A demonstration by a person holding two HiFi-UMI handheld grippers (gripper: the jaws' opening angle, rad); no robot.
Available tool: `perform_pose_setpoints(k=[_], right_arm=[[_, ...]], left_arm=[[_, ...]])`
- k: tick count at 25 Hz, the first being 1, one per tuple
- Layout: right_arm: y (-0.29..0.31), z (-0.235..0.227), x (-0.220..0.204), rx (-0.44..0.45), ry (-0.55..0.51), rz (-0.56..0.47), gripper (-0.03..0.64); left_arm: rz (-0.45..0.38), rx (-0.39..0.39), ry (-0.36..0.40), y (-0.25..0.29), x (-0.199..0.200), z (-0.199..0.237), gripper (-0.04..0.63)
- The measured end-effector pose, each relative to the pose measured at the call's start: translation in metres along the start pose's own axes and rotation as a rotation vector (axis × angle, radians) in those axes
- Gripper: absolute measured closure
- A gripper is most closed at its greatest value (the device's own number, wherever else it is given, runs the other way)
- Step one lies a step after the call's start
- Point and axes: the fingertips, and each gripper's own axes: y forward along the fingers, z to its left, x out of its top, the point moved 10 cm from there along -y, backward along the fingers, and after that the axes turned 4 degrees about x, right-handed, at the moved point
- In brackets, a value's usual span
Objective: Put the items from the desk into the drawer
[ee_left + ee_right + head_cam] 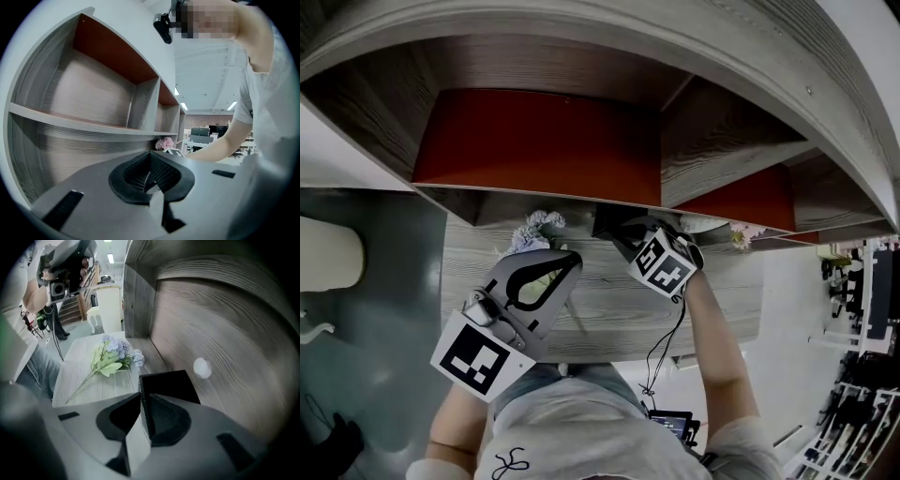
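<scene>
No legible words, brands, numbers or signs anywhere. Only black-and-white square markers on the left cube and right cube, without letters. Looping black mark on the shirt, unreadable.

Matt grey woodgrain desk; matt black box.

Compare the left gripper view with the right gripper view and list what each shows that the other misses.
Only the left gripper view: the left gripper, fingers together and empty, red-backed shelves, and pink flowers far off.
Only the right gripper view: the right gripper shut on a black item, blue flowers lying on the desk, and a white round knob.
Both: grey wood-grain panels and the person.
</scene>
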Motion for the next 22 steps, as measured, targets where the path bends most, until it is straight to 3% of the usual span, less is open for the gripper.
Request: perform_pose_setpoints(k=[7, 17, 22], right_arm=[[0.009, 0.001, 0.001, 0.013, -0.052, 0.088, 0.552], [0.005, 0.011, 0.002, -0.02, -0.109, 0.078, 0.571], [-0.004, 0.018, -0.004, -0.032, -0.089, 0.062, 0.571]], left_arm=[[0.001, 0.011, -0.016, -0.001, -0.001, 0.002, 0.586], [-0.004, -0.004, -0.021, -0.001, -0.003, -0.002, 0.586], [-0.002, -0.015, -0.021, 0.001, -0.003, -0.004, 0.586]])
